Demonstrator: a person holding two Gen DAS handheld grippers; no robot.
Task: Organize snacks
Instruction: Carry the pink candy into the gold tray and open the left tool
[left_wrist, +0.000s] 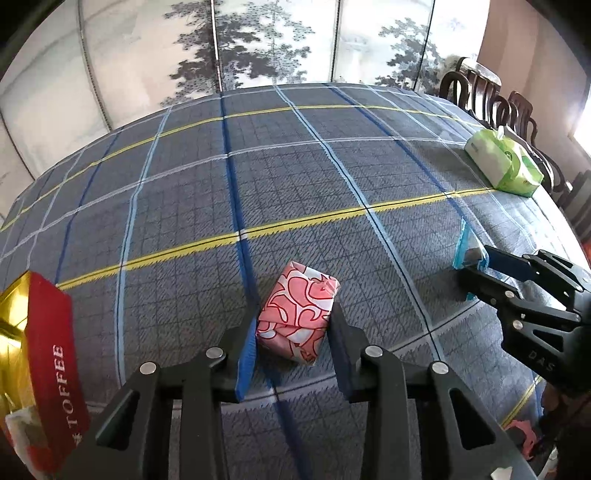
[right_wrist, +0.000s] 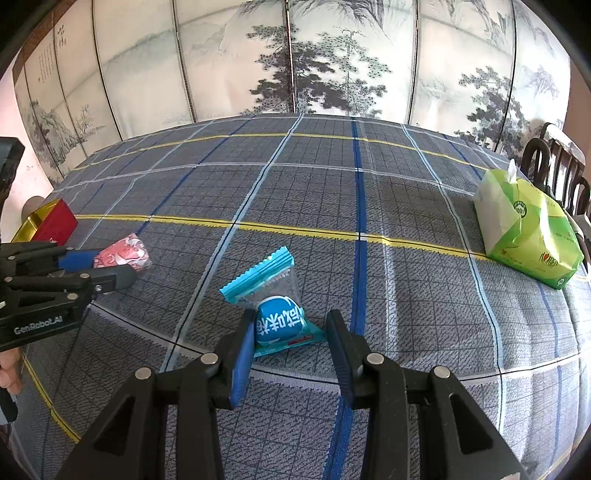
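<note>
A pink-and-white wrapped snack (left_wrist: 300, 310) lies on the plaid tablecloth (left_wrist: 295, 177). My left gripper (left_wrist: 293, 330) is shut on it, a pad pressing on each side. From the right wrist view that same gripper (right_wrist: 114, 267) shows at the left edge, with the pink snack (right_wrist: 123, 253) at its tips. A blue packet with a round sweet inside (right_wrist: 277, 319) sits between the fingers of my right gripper (right_wrist: 291, 326), which is shut on it. In the left wrist view the right gripper (left_wrist: 471, 264) reaches in from the right, with the blue wrapper (left_wrist: 463, 240) sticking out past its tips.
A red and gold toffee box (left_wrist: 51, 362) stands open at the near left, also visible as the toffee box (right_wrist: 55, 223). A green tissue pack (right_wrist: 528, 236) lies at the right edge beside dark wooden chairs (left_wrist: 491, 96). A painted folding screen (right_wrist: 295, 55) stands behind the table.
</note>
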